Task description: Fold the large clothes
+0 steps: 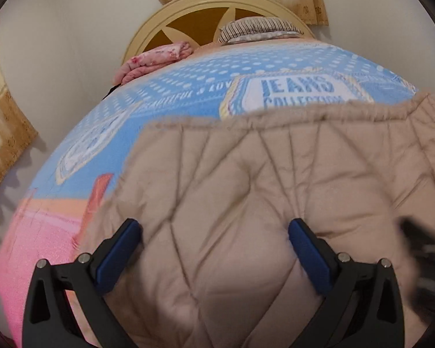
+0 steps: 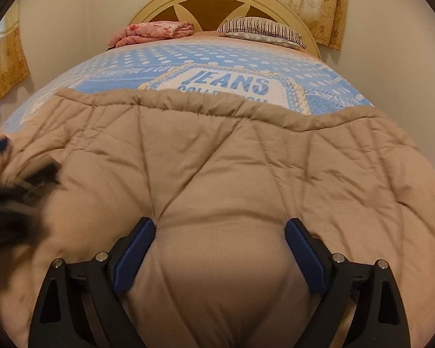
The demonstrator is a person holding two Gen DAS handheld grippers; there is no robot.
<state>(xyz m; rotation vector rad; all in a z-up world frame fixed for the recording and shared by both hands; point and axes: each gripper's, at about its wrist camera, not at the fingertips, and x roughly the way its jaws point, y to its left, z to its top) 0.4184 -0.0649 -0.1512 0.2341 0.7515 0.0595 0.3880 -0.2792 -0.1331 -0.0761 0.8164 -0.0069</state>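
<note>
Bed (image 2: 58,72), covered by a blue polka-dot bedspread (image 1: 188,81) printed with "JEANS COLLECTION", its near left portion pink; it extends far ahead of both sets of jaws to a cream and brown arched headboard (image 2: 211,3). Quilted beige garment (image 2: 232,168), padded, with diamond stitching and a gathered far edge: it lies spread across the near part of the bed, directly under and ahead of both sets of jaws, its far edge overlapping the printed label. Curtains (image 2: 324,5), gold patterned, hang beyond the headboard and to the far left. Striped pillow (image 2: 264,29), ahead and slightly right of the right jaws, lies against the headboard. Folded pink floral blanket (image 2: 156,30), ahead and left of the right jaws, lies at the head of the bed. Right gripper (image 2: 219,229): jaws spread wide, a puffed bulge of the beige garment rising between the blue pads, which sit at its flanks without visibly clamping it. Left gripper (image 1: 214,232): jaws likewise wide apart over the garment near its left edge, padded fabric filling the gap, no grip evident. Each gripper appears as a dark blur at the edge of the other's view.
</note>
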